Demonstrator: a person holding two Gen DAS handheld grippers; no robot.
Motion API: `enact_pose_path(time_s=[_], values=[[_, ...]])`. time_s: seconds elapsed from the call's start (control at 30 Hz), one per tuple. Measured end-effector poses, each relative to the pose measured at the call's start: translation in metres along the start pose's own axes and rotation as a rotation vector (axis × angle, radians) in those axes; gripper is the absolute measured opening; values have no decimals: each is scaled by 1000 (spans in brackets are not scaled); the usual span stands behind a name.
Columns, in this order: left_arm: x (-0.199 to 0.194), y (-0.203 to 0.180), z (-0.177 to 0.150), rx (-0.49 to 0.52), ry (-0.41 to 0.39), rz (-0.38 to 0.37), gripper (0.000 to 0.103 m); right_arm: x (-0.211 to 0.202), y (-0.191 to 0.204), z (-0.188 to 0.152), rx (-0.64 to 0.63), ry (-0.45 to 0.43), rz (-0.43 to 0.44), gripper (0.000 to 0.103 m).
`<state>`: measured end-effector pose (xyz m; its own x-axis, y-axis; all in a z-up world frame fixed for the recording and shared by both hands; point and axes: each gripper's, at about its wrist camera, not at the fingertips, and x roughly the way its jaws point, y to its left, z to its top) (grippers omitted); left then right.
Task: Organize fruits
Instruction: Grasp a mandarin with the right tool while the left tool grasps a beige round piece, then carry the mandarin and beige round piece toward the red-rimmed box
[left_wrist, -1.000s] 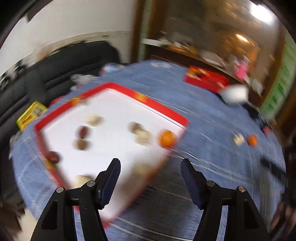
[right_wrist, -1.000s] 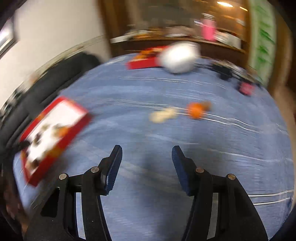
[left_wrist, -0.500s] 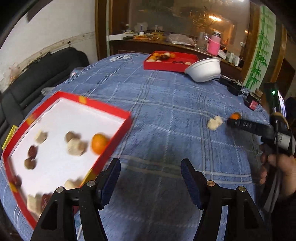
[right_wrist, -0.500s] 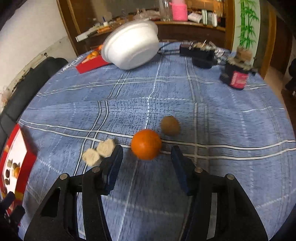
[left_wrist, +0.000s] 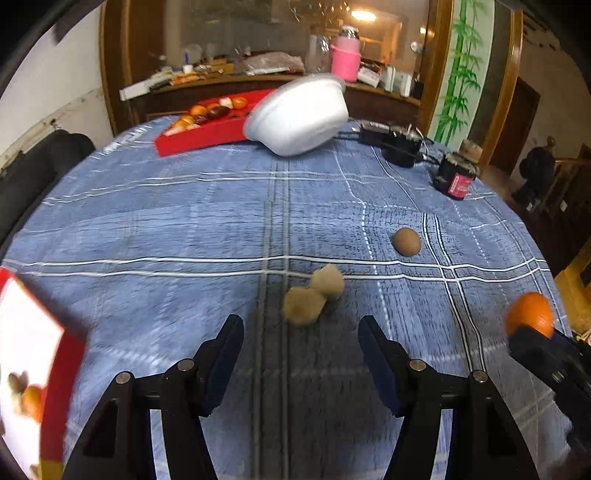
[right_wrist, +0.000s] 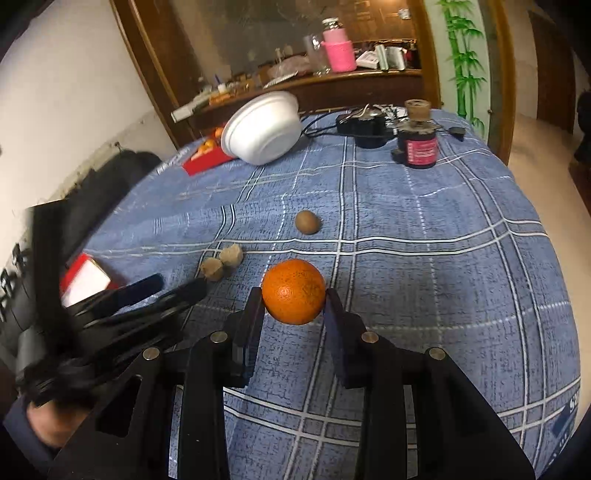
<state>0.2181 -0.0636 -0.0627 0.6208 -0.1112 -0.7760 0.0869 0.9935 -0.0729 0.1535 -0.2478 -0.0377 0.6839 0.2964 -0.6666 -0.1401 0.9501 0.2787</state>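
Clearly right tongs (right_wrist: 293, 295) clamped on orange (right_wrist: 294, 291), left tongs (left_wrist: 300, 345) apart, blurred tan lumps (left_wrist: 314, 295) perhaps fruit

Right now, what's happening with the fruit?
Right tool shut on orange. Left tool open, facing two tan pieces. Nothing between.

left gripper (left_wrist: 299, 343): jaws wide, nothing between
tan lumps (left_wrist: 314, 295): two, touching, just ahead
orange (left_wrist: 530, 314): far right, in right gripper (left_wrist: 532, 334)

Dim warm indoor light — fisheye-bent edges, left view motion-blurred.
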Motion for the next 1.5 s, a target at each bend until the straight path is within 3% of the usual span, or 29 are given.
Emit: enact_pose_path(time_s=[0.03, 0.07, 0.13, 0.4, 0.7, 1.0, 1.23, 1.5], values=[[9, -1, 1, 4, 21, 12, 51, 0, -2, 0, 7, -5, 4, 31], [15, -3, 2, 18, 21, 43, 48, 1, -4, 0, 14, -5, 11, 31], [14, -7, 4, 38, 7, 42, 26, 6, -6, 1, 17, 2, 27, 31], [-34, 5, -32, 15, -1, 61, 25, 5, -1, -2, -26, 3, 31, 31], [-104, 28, -92, -15, -37, 124, 25, 8, 42, -17, -165, 54, 16, 31], [-134, 52, -129, -74, -45, 107, 25, -30, 99, -54, -258, 54, 57, 31], [-147, 70, -145, -118, -56, 102, 25, -41, 121, -88, -276, 74, 62, 31], [-158, 86, -155, -160, -64, 103, 25, -44, 140, -106, -297, 94, 84, 31]])
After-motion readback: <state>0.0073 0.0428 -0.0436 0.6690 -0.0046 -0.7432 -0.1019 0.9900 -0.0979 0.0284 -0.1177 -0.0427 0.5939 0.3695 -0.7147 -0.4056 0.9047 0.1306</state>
